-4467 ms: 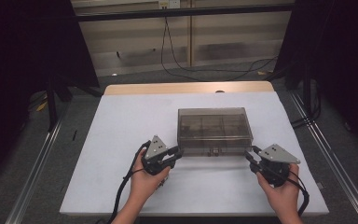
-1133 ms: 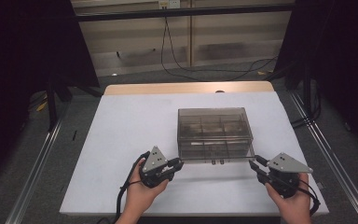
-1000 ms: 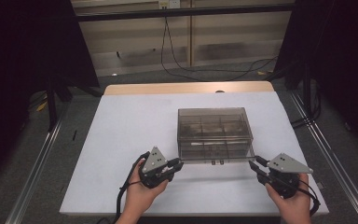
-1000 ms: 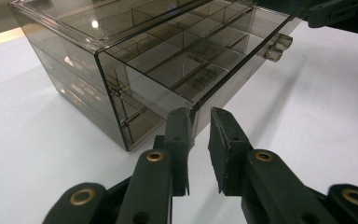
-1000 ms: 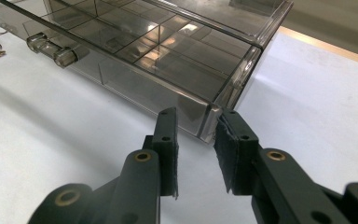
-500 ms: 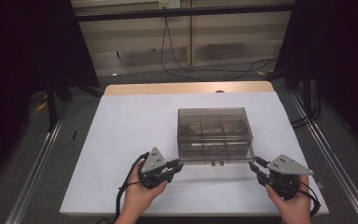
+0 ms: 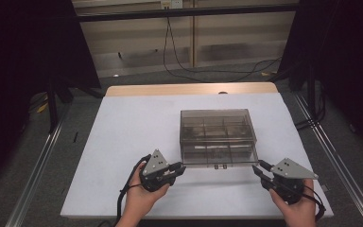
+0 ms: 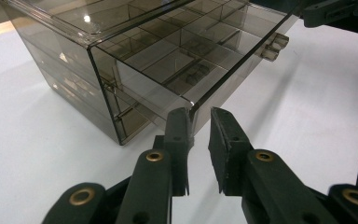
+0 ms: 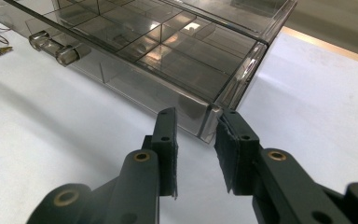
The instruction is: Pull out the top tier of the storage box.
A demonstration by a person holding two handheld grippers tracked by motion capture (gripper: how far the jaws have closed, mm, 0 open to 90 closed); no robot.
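Note:
A smoky clear plastic box (image 7: 215, 124) stands on the white table, its lower drawer (image 7: 217, 155) slid out toward me. The drawer (image 8: 168, 60) is split into several compartments and has a small handle (image 7: 220, 166) at the front. My left gripper (image 7: 182, 168) sits at the drawer's front left corner, and in the left gripper view that corner is pinched between the tips of the left gripper (image 8: 198, 114). My right gripper (image 7: 257, 166) is at the front right corner, and the right gripper (image 9: 196, 115) closes on that corner of the drawer (image 9: 182, 70) in the same way.
The white table top (image 7: 137, 127) has free room left of the box and behind it. A wooden strip (image 7: 189, 89) runs along its far edge. Black cables (image 7: 179, 56) lie on the floor beyond. Metal rails (image 7: 38, 165) flank the table.
Since the oldest frame both hands have come back toward the near edge and the drawer has slid out with them. Over the last second nothing has moved.

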